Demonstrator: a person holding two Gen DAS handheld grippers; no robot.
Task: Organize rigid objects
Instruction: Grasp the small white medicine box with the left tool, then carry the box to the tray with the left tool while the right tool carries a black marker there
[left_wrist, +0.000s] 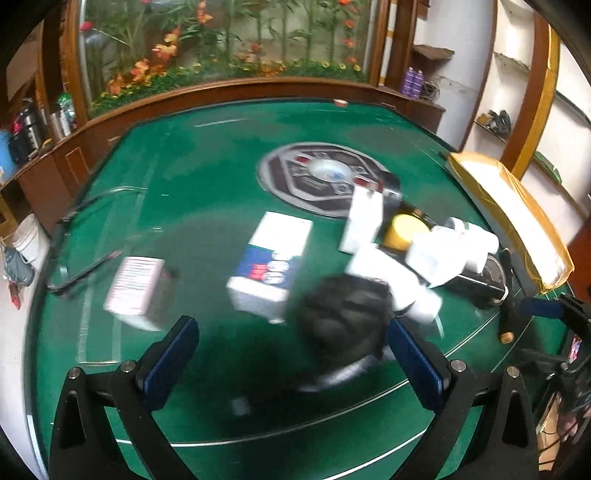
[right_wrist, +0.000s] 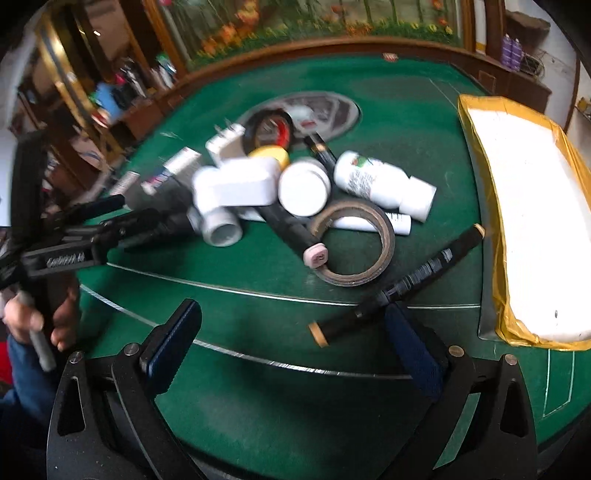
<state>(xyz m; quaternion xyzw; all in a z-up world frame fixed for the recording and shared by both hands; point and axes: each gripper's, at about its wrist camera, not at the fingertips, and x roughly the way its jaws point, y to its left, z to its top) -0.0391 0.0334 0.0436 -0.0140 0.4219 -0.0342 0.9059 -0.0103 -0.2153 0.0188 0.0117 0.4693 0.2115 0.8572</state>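
Green felt under a glass top (right_wrist: 258, 406) covers the table, and the rigid objects I have to sort sit in a tight heap near its middle: a white plastic pipe fitting (right_wrist: 229, 195), a round white jar lid (right_wrist: 303, 192), a white pill bottle (right_wrist: 380, 184) lying on its side, a yellow cap (right_wrist: 273, 154), and a roll of dark tape (right_wrist: 354, 243) with a black marker (right_wrist: 295, 229) resting across its rim. My right gripper (right_wrist: 291, 343) hangs spread wide and empty over the near edge, with a second black marker (right_wrist: 399, 288) lying slantwise just ahead, its barrel close to my right-side pad. My left gripper (left_wrist: 291, 354) is also spread and holds nothing; a dark blurred lump (left_wrist: 343, 314) sits between its pads, too smeared for me to identify. The risk I see is the pile itself: the pieces touch and overlap, so pulling one could roll the bottle or knock the marker off the tape. On glass, round things would slide easily. The left view is heavily blurred, so I judge positions there poorly. A white tray with gold-taped walls (right_wrist: 476, 155) stands to the right, and I take it for the likely drop spot. Open room lies in front of the heap and left of it, beyond two boxes (left_wrist: 273, 258) seen from the left wrist.
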